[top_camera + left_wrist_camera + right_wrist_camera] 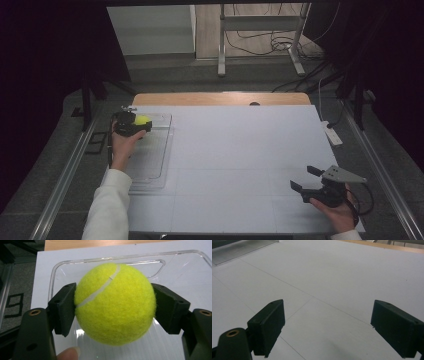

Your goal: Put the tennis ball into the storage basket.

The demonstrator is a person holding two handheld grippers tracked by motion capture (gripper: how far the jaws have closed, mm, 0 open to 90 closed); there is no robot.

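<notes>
A yellow-green tennis ball [115,303] with a white seam sits between the two black jaws of my left gripper [113,307], which is shut on it. In the high view the ball [142,120] and my left gripper [136,123] hang over the far end of a clear plastic tray [159,161] at the table's left. The tray's rim [57,267] curves behind the ball. My right gripper [306,179] rests open near the table's front right, with bare white surface between its jaws [327,325].
A white sheet [240,150] covers the table, with a wooden edge [220,98] at the far side. A white power strip [333,135] lies off the right edge. Metal rails run along both sides, and a stand with cables sits beyond on the floor.
</notes>
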